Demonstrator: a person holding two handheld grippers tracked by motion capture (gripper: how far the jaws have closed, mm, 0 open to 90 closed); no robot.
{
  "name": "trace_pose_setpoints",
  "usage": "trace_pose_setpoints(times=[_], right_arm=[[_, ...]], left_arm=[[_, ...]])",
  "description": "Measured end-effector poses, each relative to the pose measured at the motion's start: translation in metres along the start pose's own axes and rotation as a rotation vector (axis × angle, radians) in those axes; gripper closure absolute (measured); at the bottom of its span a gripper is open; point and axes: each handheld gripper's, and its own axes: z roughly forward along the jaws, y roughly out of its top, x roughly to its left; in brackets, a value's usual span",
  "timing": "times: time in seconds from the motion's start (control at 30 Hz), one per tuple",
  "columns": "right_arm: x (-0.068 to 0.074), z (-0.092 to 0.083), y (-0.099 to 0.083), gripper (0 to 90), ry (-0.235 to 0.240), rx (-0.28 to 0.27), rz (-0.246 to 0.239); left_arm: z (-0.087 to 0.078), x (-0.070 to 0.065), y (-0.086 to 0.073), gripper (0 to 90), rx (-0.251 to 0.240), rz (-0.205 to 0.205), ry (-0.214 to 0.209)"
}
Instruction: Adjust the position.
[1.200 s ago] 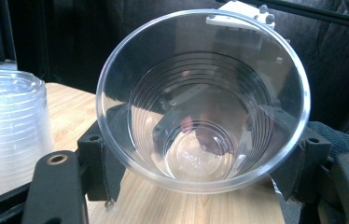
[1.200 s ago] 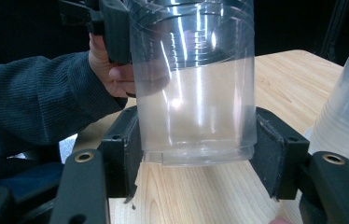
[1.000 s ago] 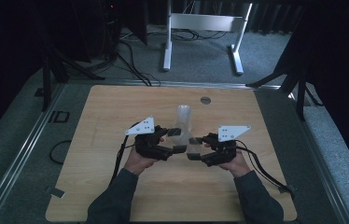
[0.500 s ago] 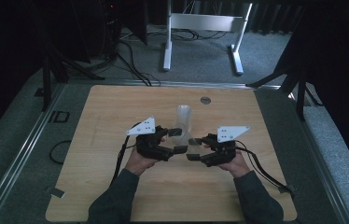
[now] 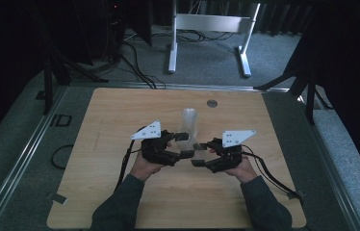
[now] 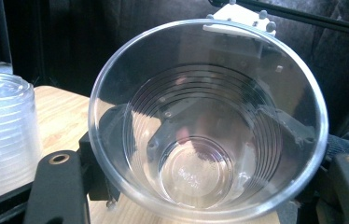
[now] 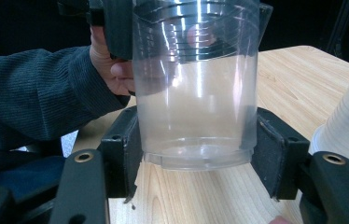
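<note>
Beyond my claws I see a light wooden table on grey carpet, a white metal stand and cables in the dim room behind.

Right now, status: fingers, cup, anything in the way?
Left gripper shut on clear cup at rim end. Right gripper shut on its base end. Cup stack stands just behind, not touching. Nothing else close on table.
</note>
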Motion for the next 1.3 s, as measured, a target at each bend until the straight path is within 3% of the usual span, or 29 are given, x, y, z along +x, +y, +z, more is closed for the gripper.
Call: trace_pose_setpoints(times=[0.53, 0.7, 1.13, 1.3], right_arm=[[-0.002, -0.006, 0.003, 30.1, -0.035, 0.021, 0.009], [-0.002, -0.010, 0.006, 29.0, -0.061, 0.082, -0.011], [0.000, -0.009, 0.010, 28.7, -0.114, 0.143, -0.046], [0.004, -0.004, 0.012, 28.9, -0.135, 0.191, -0.065]], left_arm=[[-0.006, 0.003, 0.001, 30.5, -0.011, -0.007, 0.016], [-0.007, 0.004, 0.000, 30.5, 0.003, -0.005, 0.033], [-0.005, 0.003, 0.000, 30.8, 0.054, 0.011, 0.076], [-0.002, 0.002, -0.002, 30.9, 0.084, 0.021, 0.092]])
